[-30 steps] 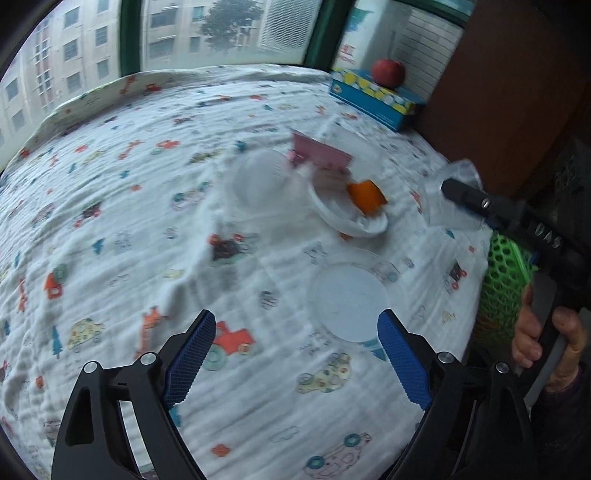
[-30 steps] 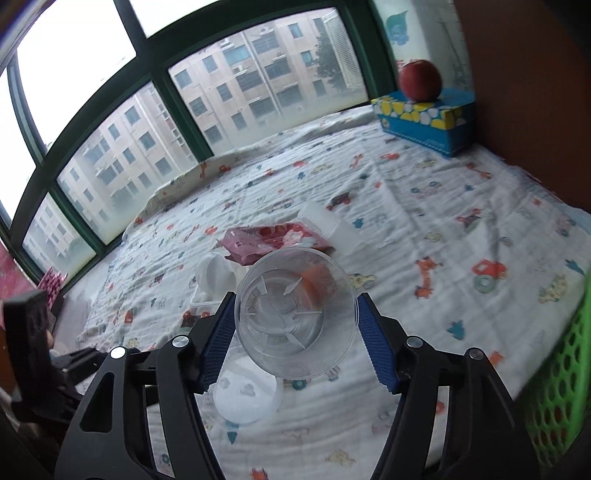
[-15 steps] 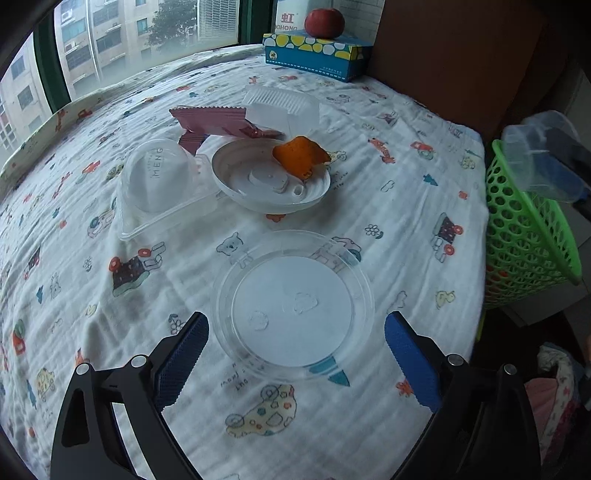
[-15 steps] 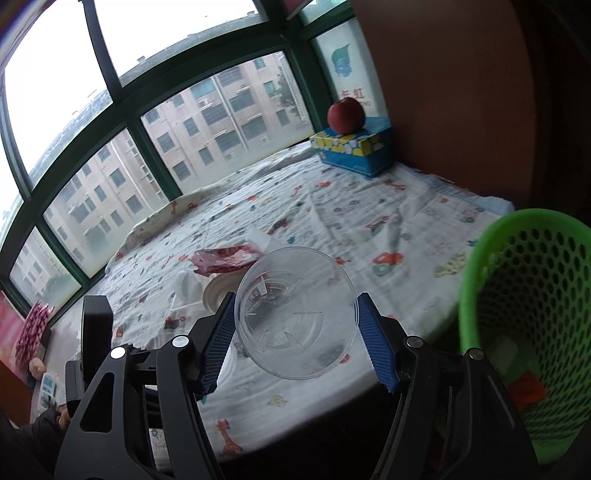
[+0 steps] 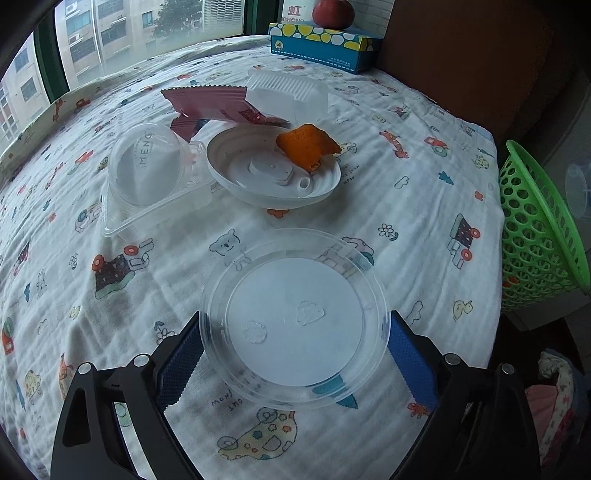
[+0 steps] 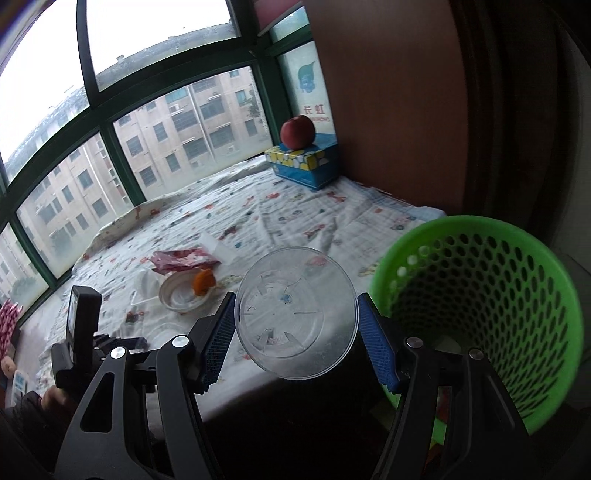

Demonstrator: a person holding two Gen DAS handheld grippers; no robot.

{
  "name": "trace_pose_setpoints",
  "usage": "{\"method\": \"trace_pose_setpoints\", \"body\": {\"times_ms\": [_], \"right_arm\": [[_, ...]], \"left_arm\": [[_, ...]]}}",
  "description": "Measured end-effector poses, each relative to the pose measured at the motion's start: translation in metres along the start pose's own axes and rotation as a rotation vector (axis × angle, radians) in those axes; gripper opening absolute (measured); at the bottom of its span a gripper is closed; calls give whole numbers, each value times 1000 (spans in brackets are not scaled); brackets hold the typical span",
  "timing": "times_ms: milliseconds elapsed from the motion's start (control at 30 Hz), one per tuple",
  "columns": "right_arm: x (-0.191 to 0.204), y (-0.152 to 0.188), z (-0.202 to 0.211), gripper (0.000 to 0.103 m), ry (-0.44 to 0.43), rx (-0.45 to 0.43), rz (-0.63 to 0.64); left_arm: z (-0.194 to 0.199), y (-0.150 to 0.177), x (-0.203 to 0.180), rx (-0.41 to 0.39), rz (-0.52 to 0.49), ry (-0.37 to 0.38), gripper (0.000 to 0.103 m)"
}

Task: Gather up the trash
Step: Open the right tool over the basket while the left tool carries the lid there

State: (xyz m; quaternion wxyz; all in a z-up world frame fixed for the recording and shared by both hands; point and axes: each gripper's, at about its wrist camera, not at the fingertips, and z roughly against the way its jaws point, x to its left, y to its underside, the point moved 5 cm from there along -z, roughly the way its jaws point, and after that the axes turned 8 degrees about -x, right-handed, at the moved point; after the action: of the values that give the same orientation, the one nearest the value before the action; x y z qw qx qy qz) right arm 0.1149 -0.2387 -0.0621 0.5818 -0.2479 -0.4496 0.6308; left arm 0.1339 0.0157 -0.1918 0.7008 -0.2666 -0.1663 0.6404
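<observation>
My right gripper (image 6: 297, 341) is shut on a clear plastic cup (image 6: 295, 314), held in the air just left of the green mesh basket (image 6: 480, 314). My left gripper (image 5: 293, 354) is open, its blue pads on either side of a clear round plastic lid (image 5: 293, 317) lying on the printed cloth near the table's front edge; contact with the pads is unclear. Behind it lie a white bowl lid (image 5: 273, 171) with an orange peel (image 5: 306, 146), a clear domed container (image 5: 147, 173), a pink wrapper (image 5: 210, 103) and a white tray (image 5: 288, 96).
The green basket (image 5: 535, 236) stands off the table's right edge. A blue tissue box (image 5: 321, 46) with a red apple (image 5: 332, 13) sits at the far corner by the brown wall. Windows run along the far side. Clothes lie on the floor at right.
My left gripper has moved forward so its pads now flank the clear lid. My right gripper has carried the cup away from the table to beside the green basket.
</observation>
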Motion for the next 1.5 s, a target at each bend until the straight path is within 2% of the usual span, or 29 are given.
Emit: {"method": "trace_pose_setpoints", "body": {"times_ms": [167, 500, 1100, 1300, 1500], "right_arm": [[-19, 1, 11, 65, 51, -5, -16], [-62, 7, 21, 65, 177, 10, -40], [-131, 18, 32, 66, 356, 46, -54], [-148, 18, 43, 74, 393, 29, -78], [-151, 18, 61, 74, 402, 7, -83]], "left_arm": [[4, -1, -1, -8, 3, -6, 90], [48, -18, -26, -94, -32, 65, 89], [75, -96, -131, -191, -132, 245, 90], [78, -115, -169, -213, -164, 296, 89], [74, -126, -208, -207, -200, 346, 90]]}}
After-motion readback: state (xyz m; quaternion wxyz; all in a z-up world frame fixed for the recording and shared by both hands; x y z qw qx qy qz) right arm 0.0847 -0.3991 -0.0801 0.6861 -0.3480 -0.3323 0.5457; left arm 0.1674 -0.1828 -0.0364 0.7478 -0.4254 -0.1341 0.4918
